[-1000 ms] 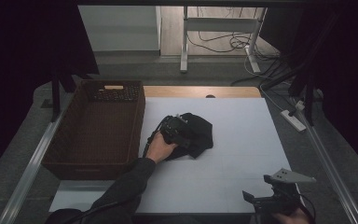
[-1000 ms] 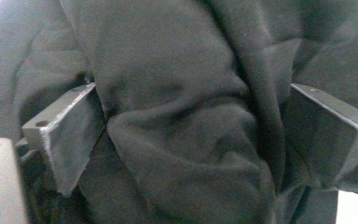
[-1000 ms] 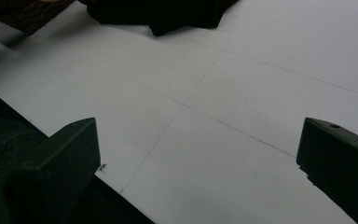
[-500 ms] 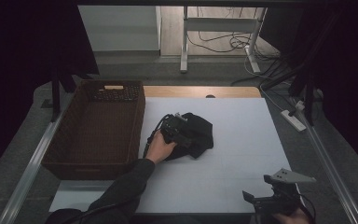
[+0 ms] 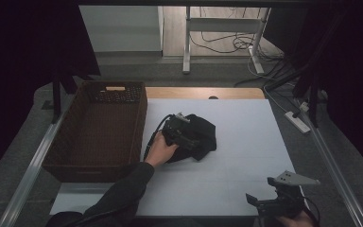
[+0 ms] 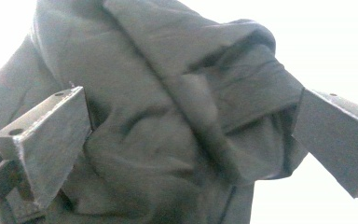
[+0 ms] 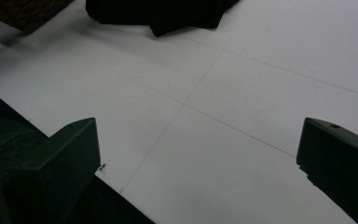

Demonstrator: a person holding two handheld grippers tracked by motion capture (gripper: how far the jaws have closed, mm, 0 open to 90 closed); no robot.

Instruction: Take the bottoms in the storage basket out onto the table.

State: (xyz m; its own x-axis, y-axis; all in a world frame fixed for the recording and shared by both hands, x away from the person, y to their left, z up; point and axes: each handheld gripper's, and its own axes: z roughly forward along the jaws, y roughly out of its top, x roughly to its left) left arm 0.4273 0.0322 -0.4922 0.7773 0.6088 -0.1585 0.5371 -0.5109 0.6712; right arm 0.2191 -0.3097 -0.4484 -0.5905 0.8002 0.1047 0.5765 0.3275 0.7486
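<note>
Left gripper (image 5: 182, 132) over dark cloth (image 5: 201, 137) mid-table, jaws just spread wide, cloth between, ungripped. Basket (image 5: 94, 163) at left, nothing inside. Right gripper (image 5: 276, 204) near right, gaping, idle. Grab and transfer likely remaining.

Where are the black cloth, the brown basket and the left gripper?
black cloth (image 5: 203, 135): high view, on its crumpled top, right of the gripper.
brown basket (image 5: 139, 118): high view, on its right wall.
left gripper (image 6: 191, 126): left gripper view, midway between its open jaws, over the cloth.
</note>
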